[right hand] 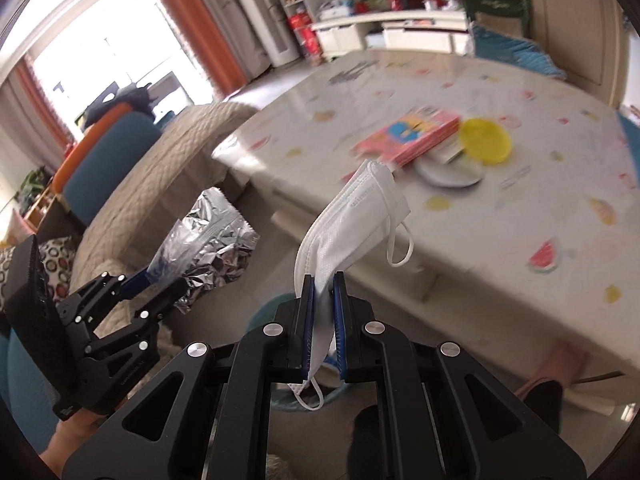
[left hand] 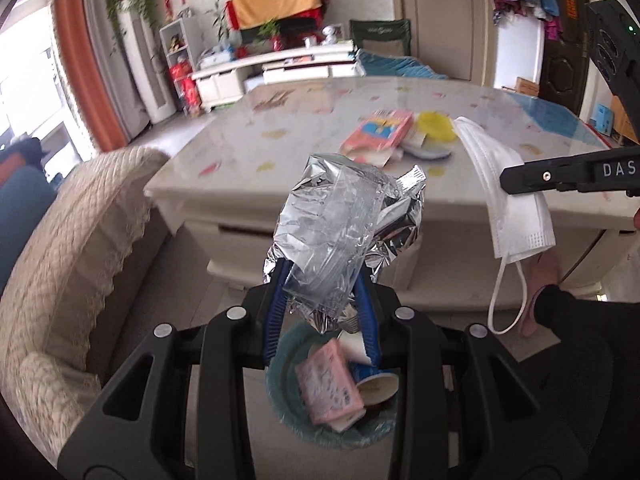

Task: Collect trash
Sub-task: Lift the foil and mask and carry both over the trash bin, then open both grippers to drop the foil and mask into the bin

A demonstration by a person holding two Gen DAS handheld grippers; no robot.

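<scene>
My left gripper (left hand: 322, 276) is shut on a crumpled silver foil wrapper (left hand: 340, 224) with clear plastic film over it. Right below it on the floor stands a teal trash bin (left hand: 280, 392) holding a pink packet, a paper cup and other scraps. My right gripper (right hand: 323, 282) is shut on a folded white face mask (right hand: 352, 220) whose ear loops dangle. In the left wrist view the mask (left hand: 508, 192) hangs from the right gripper's black fingers (left hand: 560, 176). In the right wrist view the left gripper (right hand: 152, 276) with the foil wrapper (right hand: 208, 244) shows at the left.
A low white table (left hand: 280, 152) with a fruit-print cover carries a pink book (left hand: 378, 134), a yellow lid (left hand: 436, 126) and a white dish (right hand: 452, 174). A beige sofa (left hand: 72, 248) stands at the left. A dark-clad leg (left hand: 576, 340) and a pink slipper (right hand: 556, 364) are at the right.
</scene>
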